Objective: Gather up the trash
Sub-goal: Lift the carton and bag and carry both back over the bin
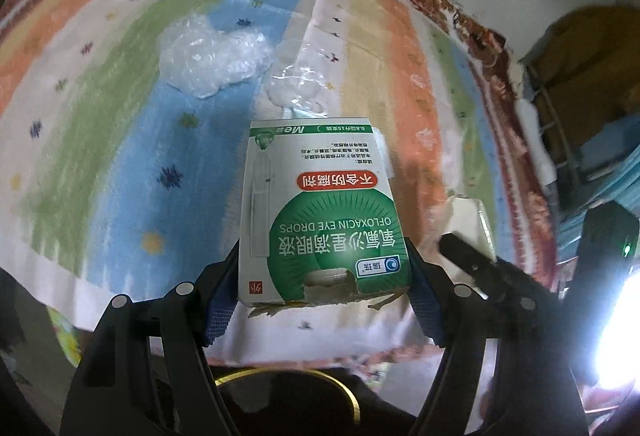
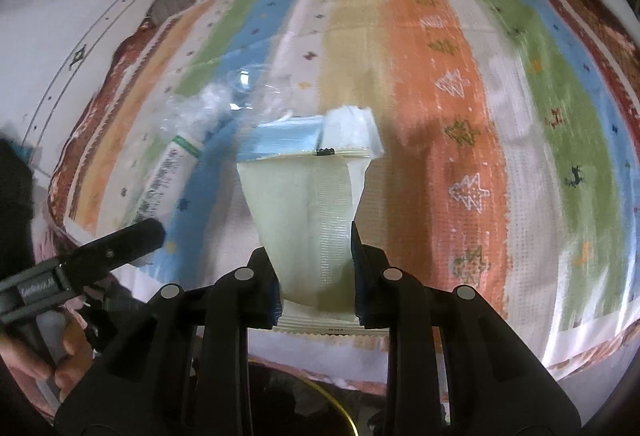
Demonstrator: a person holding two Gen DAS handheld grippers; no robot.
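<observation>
Trash is in both your hands: the left hand-held gripper pinches the eye-drops box across its width, and the right hand-held gripper pinches a pale sachet, both above the striped rug. Keep both squeezes firm, since the sachet is limp and may slip. Crumpled plastic wrap and a clear bag are left on the rug, so note them as you carry toward the gold-rimmed bin below.

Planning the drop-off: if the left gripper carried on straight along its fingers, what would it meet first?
Probably the clear plastic wrapper on the striped rug, beyond the eye-drops box that the left gripper holds; depth is unclear.
</observation>
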